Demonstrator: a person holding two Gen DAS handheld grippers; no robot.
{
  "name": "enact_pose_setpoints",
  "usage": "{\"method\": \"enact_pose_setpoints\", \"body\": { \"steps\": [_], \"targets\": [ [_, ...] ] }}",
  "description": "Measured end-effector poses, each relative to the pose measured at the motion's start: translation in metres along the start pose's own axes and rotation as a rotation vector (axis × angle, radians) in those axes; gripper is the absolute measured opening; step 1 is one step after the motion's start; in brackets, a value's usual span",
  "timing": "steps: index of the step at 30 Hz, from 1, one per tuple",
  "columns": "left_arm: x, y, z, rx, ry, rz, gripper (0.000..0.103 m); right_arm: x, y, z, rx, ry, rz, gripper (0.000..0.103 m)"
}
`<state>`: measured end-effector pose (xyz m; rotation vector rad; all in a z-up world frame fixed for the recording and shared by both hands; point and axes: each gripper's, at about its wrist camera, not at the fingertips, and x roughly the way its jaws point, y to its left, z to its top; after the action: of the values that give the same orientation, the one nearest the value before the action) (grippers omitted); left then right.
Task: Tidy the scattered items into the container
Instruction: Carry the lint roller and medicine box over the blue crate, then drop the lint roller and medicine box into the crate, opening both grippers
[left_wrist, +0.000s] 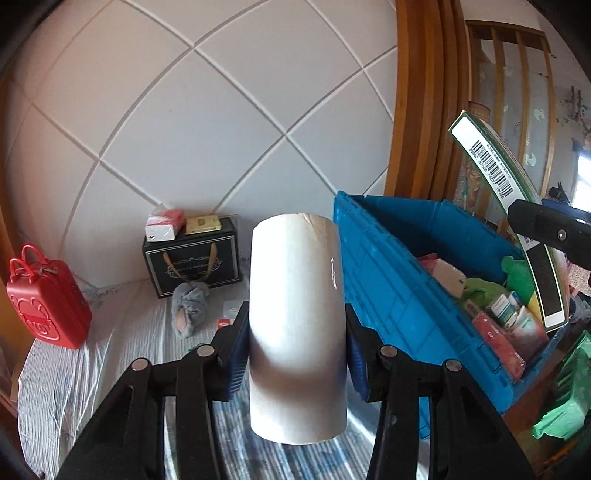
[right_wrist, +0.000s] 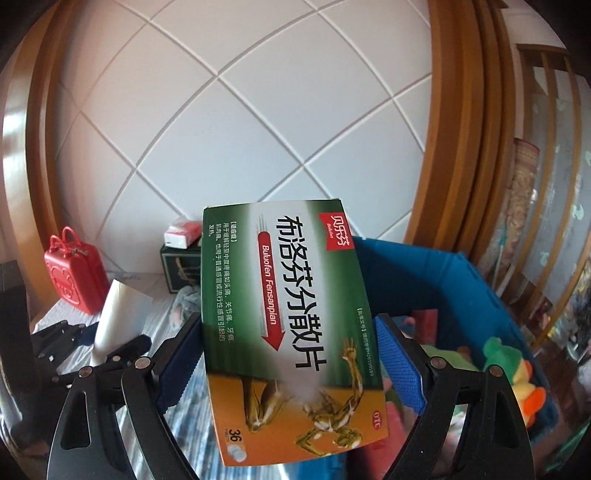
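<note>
Jaws of left gripper (left_wrist: 297, 332) clamped on pale roll (left_wrist: 297, 325), held above striped bed (left_wrist: 92, 354). Jaws of right gripper (right_wrist: 291, 354) spread wide, gripping green-orange medicine box (right_wrist: 291, 317). Blue crate (left_wrist: 399, 280) at 3 o'clock of roll, holding boxes, green toy. Red case (left_wrist: 48, 302) at 9 o'clock; black gift box (left_wrist: 192, 258), grey plush (left_wrist: 190, 306) at 11.

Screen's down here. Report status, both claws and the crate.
Left claw shut on paper roll. Right claw shut on medicine box. Blue crate part full, nothing blocking its opening.
</note>
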<state>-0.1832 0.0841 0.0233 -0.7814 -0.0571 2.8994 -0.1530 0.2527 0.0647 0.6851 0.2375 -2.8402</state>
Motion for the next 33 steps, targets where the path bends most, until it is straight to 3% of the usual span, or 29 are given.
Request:
{"method": "enact_pose_setpoints", "body": {
  "steps": [8, 14, 18, 24, 26, 30, 33],
  "targets": [
    [0.027, -0.154, 0.041, 0.024, 0.0, -0.078, 0.045, -0.012, -0.134, -0.015, -0.014, 0.014, -0.073, 0.09],
    [0.084, -0.236, 0.044, 0.067, 0.15, -0.076, 0.045, 0.003, -0.216, -0.034, -0.007, 0.088, -0.095, 0.09],
    [0.127, -0.258, 0.024, 0.096, 0.292, -0.025, 0.045, 0.016, -0.251, -0.051, 0.019, 0.135, -0.079, 0.09],
    [0.158, -0.26, -0.003, 0.066, 0.471, 0.009, 0.045, 0.044, -0.262, -0.079, 0.037, 0.21, -0.033, 0.09],
    [0.156, -0.262, -0.004, 0.07, 0.476, 0.019, 0.046, 0.053, -0.262, -0.083, 0.034, 0.23, -0.025, 0.09],
    [0.139, -0.261, -0.002, 0.096, 0.42, 0.062, 0.065, 0.069, -0.258, -0.09, 0.03, 0.267, -0.019, 0.089],
    [0.13, -0.256, -0.004, 0.101, 0.4, 0.056, 0.067, 0.078, -0.255, -0.095, 0.021, 0.294, -0.015, 0.089]
  ]
}}
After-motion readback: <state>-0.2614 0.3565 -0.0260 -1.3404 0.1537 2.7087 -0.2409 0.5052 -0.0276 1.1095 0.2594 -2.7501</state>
